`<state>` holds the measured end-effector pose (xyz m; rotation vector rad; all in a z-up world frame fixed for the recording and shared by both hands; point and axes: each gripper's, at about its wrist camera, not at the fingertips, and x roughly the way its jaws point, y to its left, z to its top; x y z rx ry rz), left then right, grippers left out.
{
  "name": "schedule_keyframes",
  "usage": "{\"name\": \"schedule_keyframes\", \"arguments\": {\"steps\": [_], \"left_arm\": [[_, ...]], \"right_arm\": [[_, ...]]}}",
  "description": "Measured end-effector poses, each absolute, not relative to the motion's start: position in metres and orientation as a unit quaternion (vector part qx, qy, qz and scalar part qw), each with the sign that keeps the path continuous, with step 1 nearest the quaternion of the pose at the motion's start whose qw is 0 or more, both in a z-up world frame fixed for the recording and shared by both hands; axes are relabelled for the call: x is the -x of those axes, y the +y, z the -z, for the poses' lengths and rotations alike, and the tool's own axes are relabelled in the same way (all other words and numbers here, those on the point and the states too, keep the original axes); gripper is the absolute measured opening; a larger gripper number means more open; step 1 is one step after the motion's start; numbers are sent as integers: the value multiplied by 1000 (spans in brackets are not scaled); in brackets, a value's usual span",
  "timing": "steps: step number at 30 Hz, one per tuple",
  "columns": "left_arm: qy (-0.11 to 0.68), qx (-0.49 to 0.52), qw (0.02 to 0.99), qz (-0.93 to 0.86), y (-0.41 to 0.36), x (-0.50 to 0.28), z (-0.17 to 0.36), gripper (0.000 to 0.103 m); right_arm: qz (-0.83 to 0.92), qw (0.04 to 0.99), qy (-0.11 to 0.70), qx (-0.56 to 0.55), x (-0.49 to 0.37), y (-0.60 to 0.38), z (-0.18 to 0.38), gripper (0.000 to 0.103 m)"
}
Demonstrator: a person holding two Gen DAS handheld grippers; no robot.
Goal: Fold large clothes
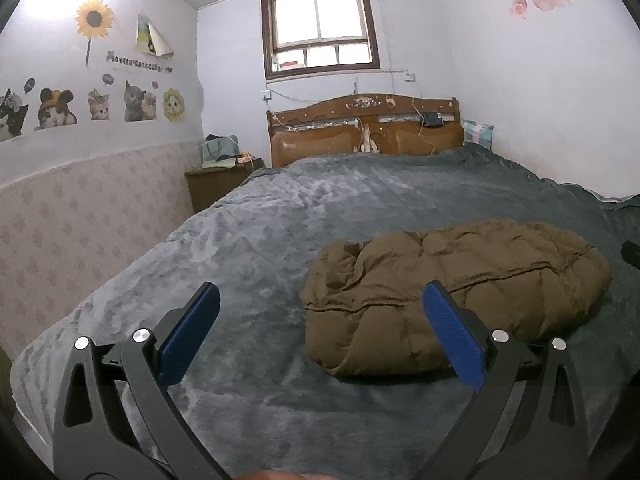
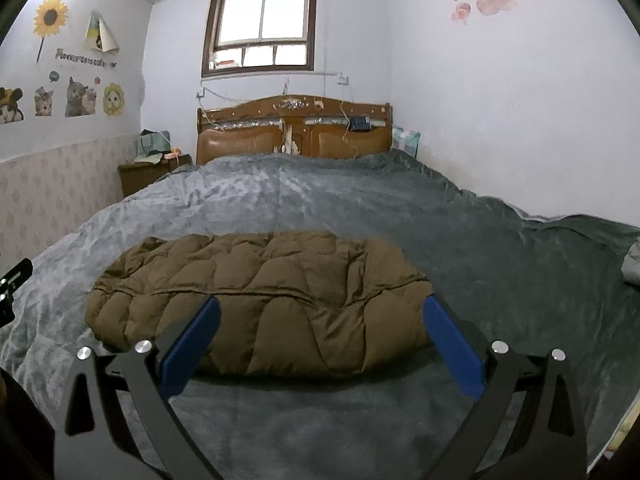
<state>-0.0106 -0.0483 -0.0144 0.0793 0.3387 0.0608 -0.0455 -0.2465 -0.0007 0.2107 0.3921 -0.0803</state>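
Jacket: a brown quilted puffer jacket (image 2: 260,300) is lying in a compact, rounded bundle on the near part of the bed, on top of the grey blanket (image 2: 360,208); it is looking largely folded already, judging by its tidy oblong outline.

Place in the scene: in the right wrist view it is sitting centred just beyond the fingers; in the left wrist view the jacket (image 1: 452,300) is lying to the right of centre, with bare blanket to its left.

Handling: it is likely light for its bulk, soft and springy, with slick shell fabric; the padding is probably going to puff back up and let layers slide over each other.

Where to grip: a pinch at a stitched seam or at the near folded edge is likely holding better than a pinch on a puffy panel, since thin, flat fabric is offering the pads more bite.

Left gripper (image 1: 320,332): its blue pads are standing wide apart, gripping nothing and hanging above the blanket, clear of the jacket; the right pad only overlaps the jacket's near edge in the picture.

Right gripper (image 2: 320,340): its fingers are also spread wide with nothing between them, framing the jacket's near edge without touching it, as far as I can judge.

Headboard (image 2: 292,128): standing at the far end, well apart from the work.
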Motion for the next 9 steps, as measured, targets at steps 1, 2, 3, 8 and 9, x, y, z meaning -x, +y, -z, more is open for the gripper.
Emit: {"name": "schedule_keyframes", "arguments": {"steps": [1, 2, 3, 8, 9], "left_arm": [[170, -39, 984, -30, -48, 10, 14, 100], [171, -37, 984, -30, -48, 9, 15, 100], [171, -36, 984, -30, -48, 10, 14, 100], [172, -30, 984, -25, -48, 8, 15, 100], [174, -29, 984, -23, -49, 7, 16, 100]], "right_arm": [[40, 974, 199, -104, 43, -246, 2, 101], [40, 974, 201, -101, 43, -245, 2, 101], [40, 974, 201, -99, 43, -244, 2, 101], [42, 975, 197, -97, 46, -243, 1, 101], [42, 975, 197, -96, 46, -243, 1, 101]]}}
